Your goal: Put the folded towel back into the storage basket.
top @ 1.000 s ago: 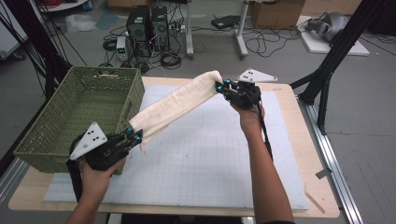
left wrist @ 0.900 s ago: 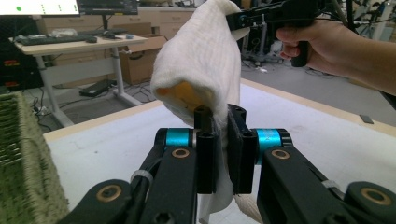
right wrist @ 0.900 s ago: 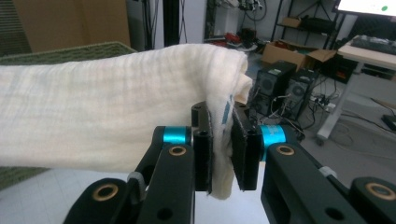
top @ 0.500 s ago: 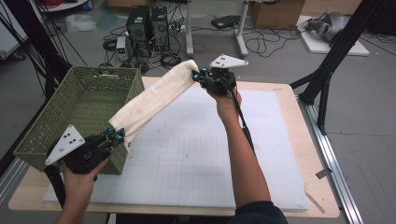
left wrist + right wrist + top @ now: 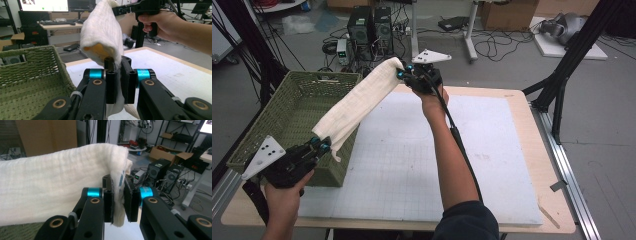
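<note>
The left hand-held gripper [image 5: 323,146] is clamped on the near end of a cream towel [image 5: 362,100]; in the left gripper view its two black jaws pinch the folded cloth with no gap left between pads and fabric. The right hand-held gripper [image 5: 403,74] is likewise closed tight on the far end, and the right gripper view shows the cloth squeezed between its jaws, a short tail hanging below them. Faint blue marks sit on the towel's edge right at that grip, too small and creased to read.

The towel hangs in the air, stretched as a folded band from the lower left hand up to the raised right hand, above the rim of a green woven basket [image 5: 287,120] that stands on the left part of the counter [image 5: 512,210]. A white gridded mat [image 5: 422,160] covers most of the counter; no print on it can be made out.

The left gripper's body covers the basket's near corner. Beyond the counter, dark computer towers [image 5: 369,25] and tangled cables [image 5: 492,47] lie on the floor; a screen at the top of the left gripper view is cut off and its content illegible.
</note>
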### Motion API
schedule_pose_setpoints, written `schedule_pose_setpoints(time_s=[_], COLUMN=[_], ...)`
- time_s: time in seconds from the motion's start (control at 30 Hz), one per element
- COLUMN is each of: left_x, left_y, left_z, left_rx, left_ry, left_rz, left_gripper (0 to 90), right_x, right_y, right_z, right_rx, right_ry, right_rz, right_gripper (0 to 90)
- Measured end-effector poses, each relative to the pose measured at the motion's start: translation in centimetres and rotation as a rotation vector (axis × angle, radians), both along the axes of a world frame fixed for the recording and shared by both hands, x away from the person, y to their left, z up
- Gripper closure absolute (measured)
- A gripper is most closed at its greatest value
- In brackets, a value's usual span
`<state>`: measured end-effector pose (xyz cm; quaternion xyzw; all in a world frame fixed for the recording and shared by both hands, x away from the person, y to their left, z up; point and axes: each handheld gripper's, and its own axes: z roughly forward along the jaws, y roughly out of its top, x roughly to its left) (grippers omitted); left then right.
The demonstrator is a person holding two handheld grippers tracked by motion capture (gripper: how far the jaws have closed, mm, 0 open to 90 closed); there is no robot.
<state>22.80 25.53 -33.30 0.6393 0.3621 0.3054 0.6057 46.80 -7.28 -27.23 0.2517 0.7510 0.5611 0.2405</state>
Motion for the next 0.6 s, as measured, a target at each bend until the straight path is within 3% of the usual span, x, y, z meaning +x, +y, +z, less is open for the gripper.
schedule_pose_setpoints(time_s=[0.6], left_x=[-1.0], left_y=[3.0], left_z=[0.0], left_rx=[-0.012], left_ry=[0.006], left_rz=[0.086], left_gripper=[83.8], right_x=[1.9], right_y=[6.2], right_z=[-0.1], right_rx=[0.009], right_ry=[0.011], right_rz=[0.050], right_gripper=[80.1])
